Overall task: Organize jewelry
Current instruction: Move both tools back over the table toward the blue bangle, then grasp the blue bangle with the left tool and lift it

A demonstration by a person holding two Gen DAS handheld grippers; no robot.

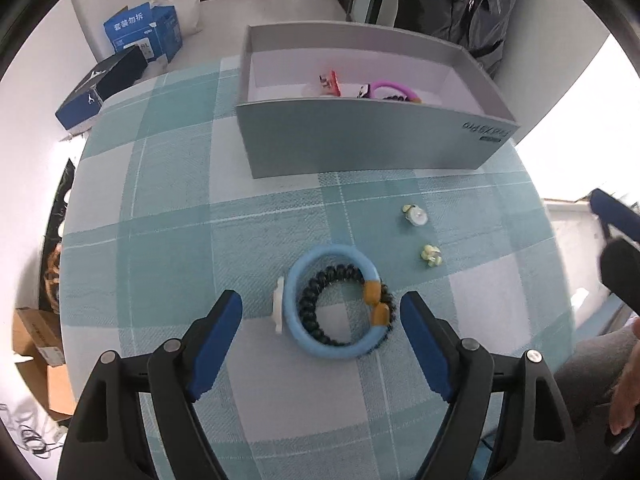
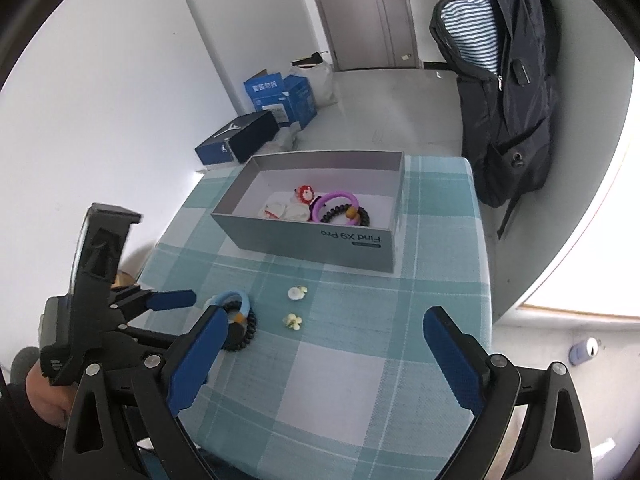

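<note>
Two blue pads of the left gripper [image 1: 321, 312] stand wide apart and clamp nothing, with the light blue bangle [image 1: 332, 305] lying on the cloth between and just ahead of them. A black beaded bracelet [image 1: 320, 312] with two amber beads lies coiled inside and partly across the bangle, touching its right side, and a small white charm [image 1: 279, 310] sits against the bangle's left edge.

The bangle looks stiff, light and smooth, so I judge it could slip or squirt out if pinched across its rounded outside. A hold across one wall of the ring, one pad inside and one outside, seems safer. The beaded bracelet looks stretchy and limp, and would probably sag or drop off if lifted together with the bangle.

The right gripper [image 2: 324, 344] is also spread open and empty, over bare checked tablecloth [image 2: 360, 380].

Farther out lie two small pale yellow flower pieces [image 1: 431, 256], then the grey phone box [image 1: 360, 140] already holding a purple bangle [image 2: 338, 204] and other trinkets.
</note>
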